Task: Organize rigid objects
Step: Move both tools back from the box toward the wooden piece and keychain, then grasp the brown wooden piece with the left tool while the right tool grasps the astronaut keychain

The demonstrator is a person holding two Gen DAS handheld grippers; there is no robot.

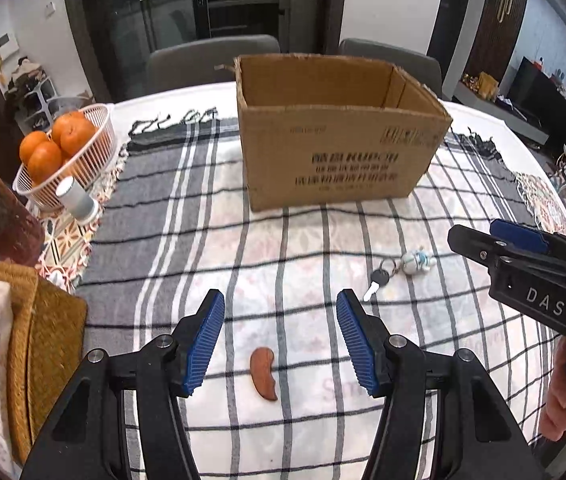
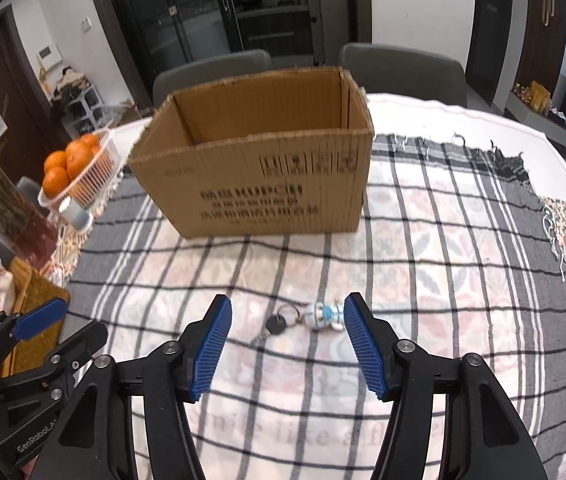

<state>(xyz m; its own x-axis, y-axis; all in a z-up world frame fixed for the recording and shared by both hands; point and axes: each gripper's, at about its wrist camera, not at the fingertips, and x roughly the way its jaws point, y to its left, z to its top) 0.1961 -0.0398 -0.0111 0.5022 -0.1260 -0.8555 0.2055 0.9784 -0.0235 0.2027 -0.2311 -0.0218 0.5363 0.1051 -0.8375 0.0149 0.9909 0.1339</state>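
Left wrist view: the left hand-held gripper (image 1: 280, 338) is spread wide with nothing in it, and a small brown wooden piece (image 1: 263, 373) lies on the checked cloth (image 1: 187, 248) between its fingers at lower centre. The cardboard box (image 1: 335, 148) stands at upper centre; what it holds is hidden, so the sorting looks barely begun. A basket of oranges (image 1: 59, 152) sits at the left.

Right wrist view: the right hand-held gripper (image 2: 287, 336) is likewise released and empty. The key with its figurine (image 2: 303, 318) lies just beyond its fingertips, at centre. Nothing stands between either item and the box.
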